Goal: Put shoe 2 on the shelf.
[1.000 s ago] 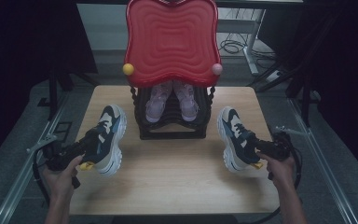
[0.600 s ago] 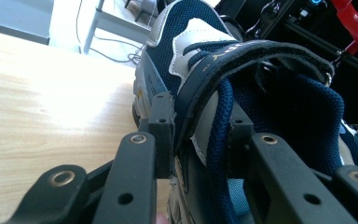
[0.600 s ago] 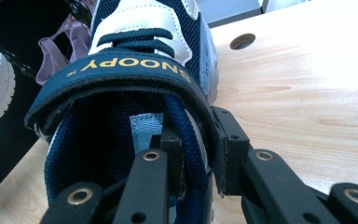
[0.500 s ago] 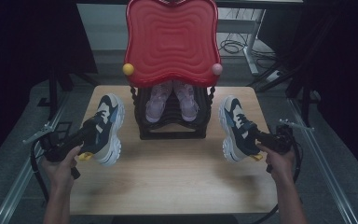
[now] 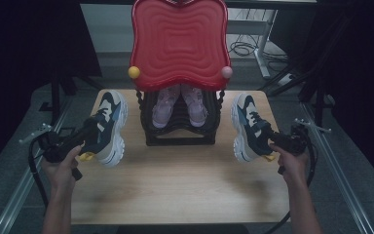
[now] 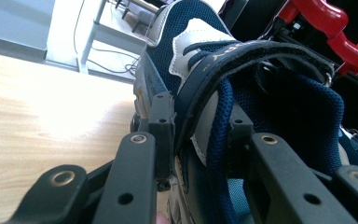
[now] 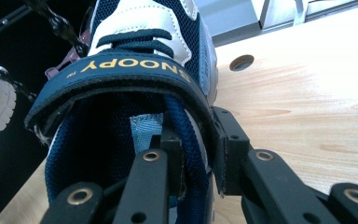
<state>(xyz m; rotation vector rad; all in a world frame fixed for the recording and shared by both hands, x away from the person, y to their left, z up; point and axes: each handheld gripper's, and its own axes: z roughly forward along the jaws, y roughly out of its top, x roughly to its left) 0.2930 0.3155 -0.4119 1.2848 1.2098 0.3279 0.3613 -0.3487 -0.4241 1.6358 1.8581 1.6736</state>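
Both navy-and-white sneakers are gripped and carried: left gripper [image 5: 88,132] clamps the left sneaker [image 5: 108,124], right gripper [image 5: 271,139] the right sneaker [image 5: 246,126]. Placing them by the black rack [image 5: 180,134] remains.

Dim surroundings, glare on tabletop [image 6: 51,116], soft focus.

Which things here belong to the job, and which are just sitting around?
In the job:
- left navy-and-white sneaker, clamped in the left gripper
- right navy-and-white sneaker, clamped in the right gripper
- black tiered shoe rack with red wavy top

Lying about:
- pink shoes already on the rack
- wooden table
- floor cables
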